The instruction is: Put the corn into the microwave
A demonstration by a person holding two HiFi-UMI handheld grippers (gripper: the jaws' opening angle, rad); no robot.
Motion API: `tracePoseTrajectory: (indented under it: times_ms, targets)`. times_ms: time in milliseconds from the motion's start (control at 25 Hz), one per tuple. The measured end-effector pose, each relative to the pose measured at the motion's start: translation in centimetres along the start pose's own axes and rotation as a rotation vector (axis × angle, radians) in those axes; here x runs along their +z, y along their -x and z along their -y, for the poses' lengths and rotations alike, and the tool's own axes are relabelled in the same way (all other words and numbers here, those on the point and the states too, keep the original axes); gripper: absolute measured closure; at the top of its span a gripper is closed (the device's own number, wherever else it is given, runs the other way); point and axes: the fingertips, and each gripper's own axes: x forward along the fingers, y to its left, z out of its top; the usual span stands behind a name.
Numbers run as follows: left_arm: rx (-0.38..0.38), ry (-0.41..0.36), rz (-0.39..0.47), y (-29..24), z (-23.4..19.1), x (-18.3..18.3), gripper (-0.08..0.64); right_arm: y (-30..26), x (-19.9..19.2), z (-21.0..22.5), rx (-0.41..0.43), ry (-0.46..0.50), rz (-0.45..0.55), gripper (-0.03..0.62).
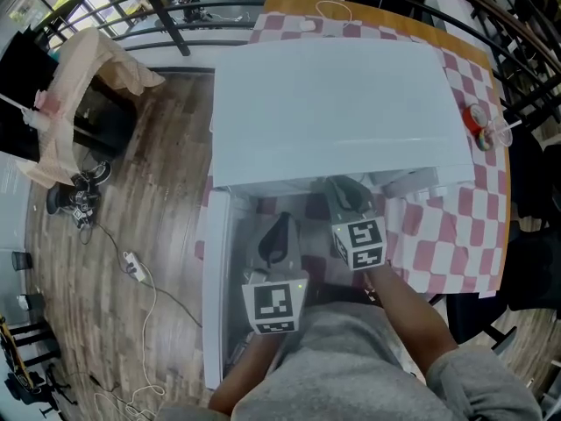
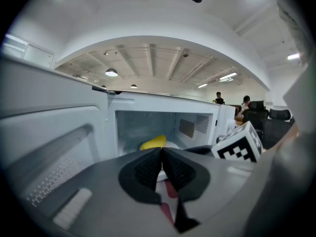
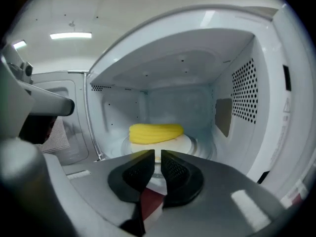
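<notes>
A yellow corn cob (image 3: 155, 132) lies on the white turntable plate (image 3: 185, 143) inside the open white microwave (image 1: 333, 103). In the left gripper view the corn (image 2: 153, 142) shows as a small yellow shape deep in the cavity. My right gripper (image 3: 158, 155) is at the mouth of the cavity, just short of the plate. Its jaws are almost together with a thin gap and nothing between them. My left gripper (image 2: 162, 150) hangs further back in front of the opening, shut and empty. From the head view, both grippers (image 1: 280, 228) (image 1: 347, 193) point into the oven.
The microwave door (image 1: 215, 279) stands swung open at the left, beside my left gripper. The oven sits on a pink-checked tablecloth (image 1: 456, 226), with a small red-topped item (image 1: 478, 123) at the right edge. Wooden floor with cables (image 1: 131, 270) lies left of the table.
</notes>
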Motion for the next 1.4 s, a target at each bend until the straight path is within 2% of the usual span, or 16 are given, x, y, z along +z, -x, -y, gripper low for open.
tracePoseTrajectory:
  times_ms: [80,240,360,480,680,880,1160,1400]
  targets:
    - [0.003,-0.005,0.006,0.0,0.1,0.3,0.551,1.3,0.9,-0.7,0.062,0.027,0.036,0.588]
    - [0.000,-0.019,0.017,0.3,1.0,0.5,0.550,5.5,2.6,-2.1,0.250,0.066,0.095,0.592]
    - [0.006,-0.028,0.013,0.8,2.1,0.3,0.551,9.1,3.1,-1.0,0.304,0.043,0.101,0.592]
    - [0.001,-0.043,0.016,1.5,4.0,0.4,0.551,12.8,3.2,1.5,0.298,-0.011,0.093,0.592]
    - [0.001,-0.051,0.026,3.4,7.9,0.2,0.551,19.5,3.0,5.5,0.256,-0.007,0.082,0.592]
    - [0.014,-0.052,0.047,5.8,12.0,-0.2,0.551,25.5,2.1,8.7,0.233,-0.056,0.083,0.592]
    - [0.079,-0.059,0.079,10.3,15.9,-0.4,0.551,31.9,0.2,10.7,0.216,-0.052,0.090,0.592]
    - [0.133,-0.056,0.101,13.7,17.8,-0.6,0.550,34.9,-0.6,10.0,0.214,-0.017,0.105,0.594]
